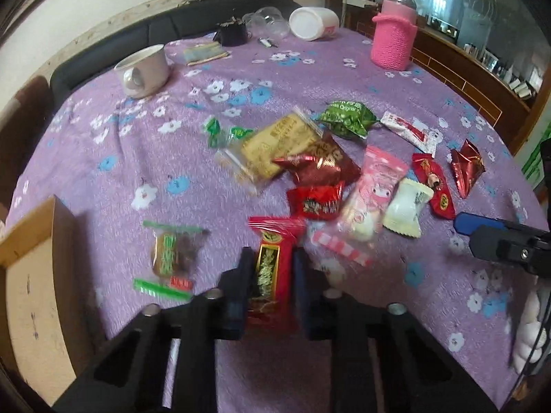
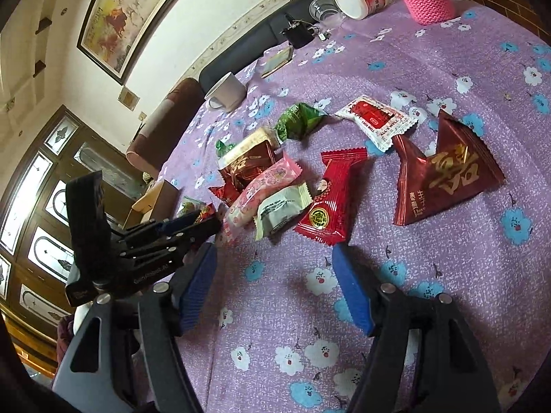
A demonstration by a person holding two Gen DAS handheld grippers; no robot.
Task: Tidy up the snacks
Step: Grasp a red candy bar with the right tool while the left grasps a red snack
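Meanwhile, left gripper (image 1: pixel 270 268) clamps red snack packet (image 1: pixel 272 241) beside cardboard box (image 1: pixel 31 241).

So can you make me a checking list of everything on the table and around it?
Surface: purple flowered tablecloth, wrinkled.
Job's things: wrapped snacks scattered mid-table, among them a pink packet, green packet and dark red pyramid pack; cardboard box at the left edge.
Clutter: white mug, pink knitted holder, tipped white jar, clear plastic cups.
Grippers: left gripper shut on a red snack packet; right gripper open, empty.
Cables: nothing seen for certain.
Surroundings: dark sofa, framed painting.
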